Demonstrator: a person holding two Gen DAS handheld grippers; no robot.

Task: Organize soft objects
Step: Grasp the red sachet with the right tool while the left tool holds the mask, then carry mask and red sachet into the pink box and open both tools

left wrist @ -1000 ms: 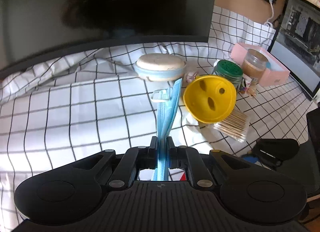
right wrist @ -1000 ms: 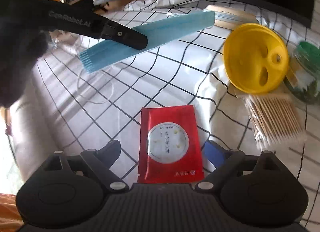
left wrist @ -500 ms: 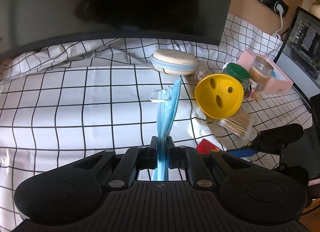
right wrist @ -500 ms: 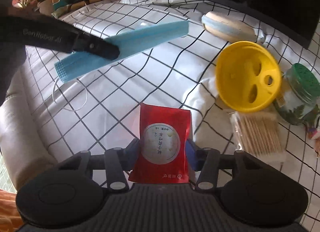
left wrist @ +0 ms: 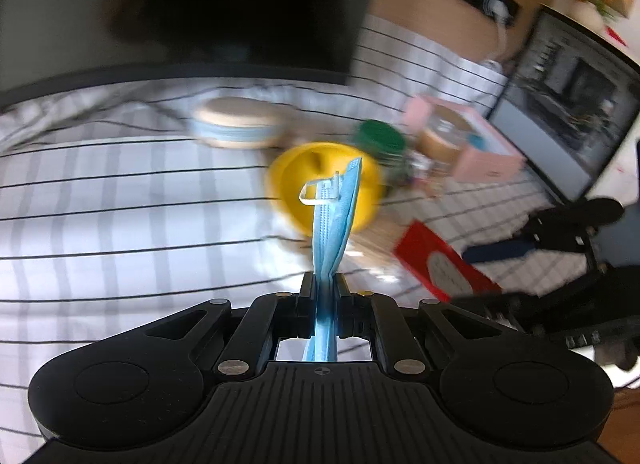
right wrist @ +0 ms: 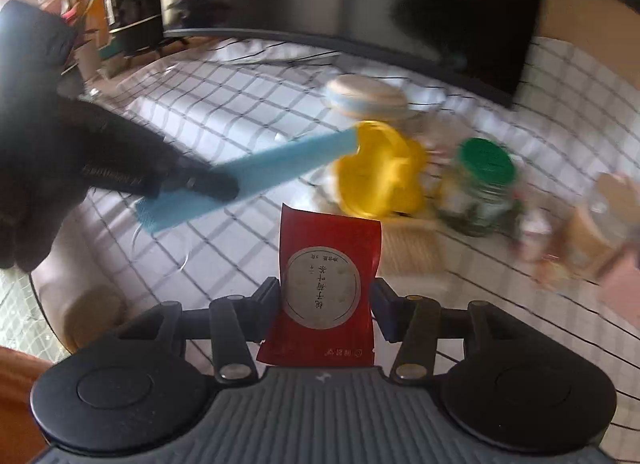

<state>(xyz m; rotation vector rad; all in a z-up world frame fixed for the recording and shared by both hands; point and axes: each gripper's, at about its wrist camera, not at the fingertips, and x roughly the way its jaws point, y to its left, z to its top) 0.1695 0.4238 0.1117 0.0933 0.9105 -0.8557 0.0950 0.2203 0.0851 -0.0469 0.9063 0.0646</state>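
Left tongs pinching folded blue face mask, lifted above checkered surface. Right tongs clamped on red packet, raised, yellow funnel at twelve o'clock.

Bright daylight washes the checked cloth pale, motion blur smears the background in both fisheye views while the near tongs stay sharp, and the edges bow and darken.
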